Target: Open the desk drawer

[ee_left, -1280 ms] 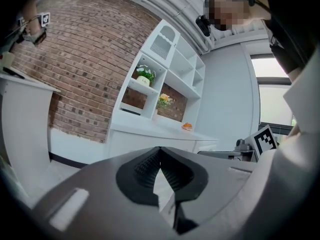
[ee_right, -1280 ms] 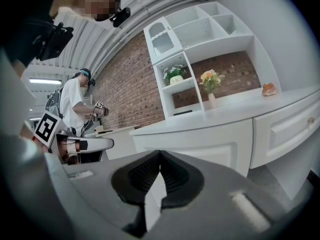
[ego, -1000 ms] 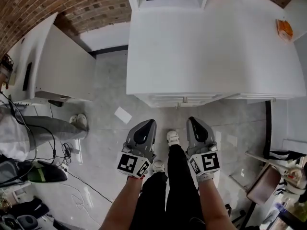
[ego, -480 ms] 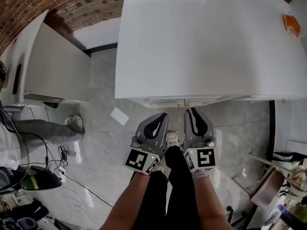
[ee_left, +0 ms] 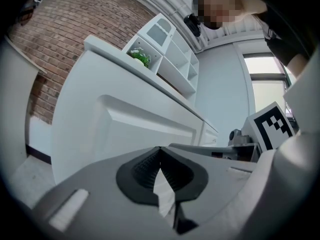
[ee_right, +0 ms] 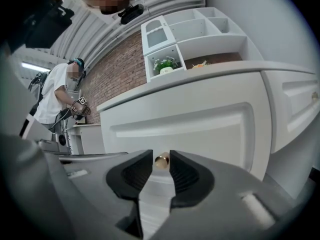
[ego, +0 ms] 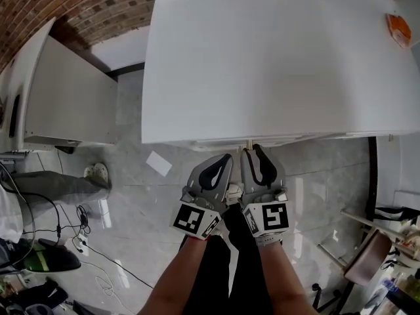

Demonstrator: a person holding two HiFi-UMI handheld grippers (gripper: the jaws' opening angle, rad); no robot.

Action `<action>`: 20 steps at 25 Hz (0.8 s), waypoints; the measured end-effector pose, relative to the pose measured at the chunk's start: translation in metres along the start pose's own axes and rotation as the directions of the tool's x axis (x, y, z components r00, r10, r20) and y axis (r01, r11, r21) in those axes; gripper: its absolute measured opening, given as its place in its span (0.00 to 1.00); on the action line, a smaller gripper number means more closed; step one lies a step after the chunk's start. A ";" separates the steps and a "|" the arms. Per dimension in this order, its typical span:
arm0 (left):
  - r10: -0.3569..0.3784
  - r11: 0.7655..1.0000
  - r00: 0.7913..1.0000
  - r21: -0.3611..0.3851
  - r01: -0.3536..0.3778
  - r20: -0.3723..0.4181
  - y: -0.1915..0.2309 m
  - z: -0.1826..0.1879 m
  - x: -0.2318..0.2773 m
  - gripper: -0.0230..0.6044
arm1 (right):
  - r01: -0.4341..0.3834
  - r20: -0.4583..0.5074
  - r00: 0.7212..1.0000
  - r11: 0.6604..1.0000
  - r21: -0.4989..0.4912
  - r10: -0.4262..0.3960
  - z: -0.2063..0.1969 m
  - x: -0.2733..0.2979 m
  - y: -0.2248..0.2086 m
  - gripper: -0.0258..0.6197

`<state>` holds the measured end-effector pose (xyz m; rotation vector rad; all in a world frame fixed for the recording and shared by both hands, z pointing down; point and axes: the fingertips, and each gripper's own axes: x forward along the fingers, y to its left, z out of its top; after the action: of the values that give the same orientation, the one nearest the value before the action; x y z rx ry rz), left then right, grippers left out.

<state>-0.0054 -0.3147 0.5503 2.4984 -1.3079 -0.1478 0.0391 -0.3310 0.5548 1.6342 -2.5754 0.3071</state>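
Since half a second ago both grippers have moved forward to the white desk [ego: 275,64], and the right one has reached its front edge.

At the far left of the head view a white cabinet [ego: 65,97] stands against the brick wall [ego: 59,12]. Near it another person's shoe [ego: 98,172] rests on the grey tiled floor [ego: 144,202], with cables [ego: 72,225] nearer. A sheet of paper [ego: 159,163] lies between that shoe and the left gripper [ego: 225,157].

The left gripper leans rightward, its marker cube [ego: 195,220] near the forearm, tips just short of the desk edge. The left gripper view shows its [ee_left: 160,156] jaws pressed together at the tips, with nothing between them, before a panelled white front [ee_left: 145,129].

The right gripper [ego: 252,148] lies just beside it, pointing straight at the drawer [ego: 262,139], which sits shut under the desktop. Only the right gripper view shows the catch. The right gripper [ee_right: 161,166] pinches a small brass knob [ee_right: 161,160] at the jaw tips, low on the drawer front [ee_right: 200,129].

That view also shows a shelf unit [ee_right: 200,34] on the desk holding a green plant [ee_right: 166,65], and far left a person in a white shirt [ee_right: 55,96]. The head view hides both.

At the desk's far right corner sits an orange object [ego: 398,30]. A chair [ego: 364,254] stands near right.
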 end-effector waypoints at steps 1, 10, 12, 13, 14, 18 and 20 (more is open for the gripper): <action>-0.002 1.000 1.000 0.000 0.002 0.003 0.000 -0.001 0.001 0.04 | 0.003 0.001 1.000 1.000 -0.002 -0.003 0.000 0.001 0.000 0.19; -0.021 1.000 1.000 -0.006 0.021 0.011 0.003 -0.006 0.013 0.04 | 0.080 0.033 0.996 0.997 0.005 -0.080 -0.003 0.006 -0.004 0.18; -0.028 1.000 1.000 -0.007 0.028 0.011 0.002 -0.007 0.015 0.04 | 0.087 0.036 0.996 0.996 0.012 -0.087 -0.004 0.008 -0.005 0.17; -0.028 1.000 1.000 -0.010 0.029 0.013 0.002 -0.007 0.017 0.04 | 0.090 0.039 0.995 0.996 0.016 -0.090 -0.004 0.009 -0.005 0.17; -0.027 1.000 1.000 -0.013 0.027 0.016 0.002 -0.007 0.018 0.04 | 0.093 0.042 0.995 0.995 0.021 -0.094 -0.004 0.010 -0.005 0.17; -0.028 0.999 0.999 -0.019 0.029 0.018 0.003 -0.005 0.022 0.04 | 0.101 0.050 0.993 0.993 0.053 -0.104 -0.004 0.009 -0.007 0.17; -0.038 0.999 0.999 -0.012 0.038 0.012 0.001 -0.004 0.022 0.04 | 0.105 0.049 0.993 0.993 0.058 -0.108 -0.004 0.007 -0.007 0.17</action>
<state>0.0074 -0.3326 0.5560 2.5170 -1.2607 -0.1790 0.0422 -0.3395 0.5608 1.8142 -2.5260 0.3364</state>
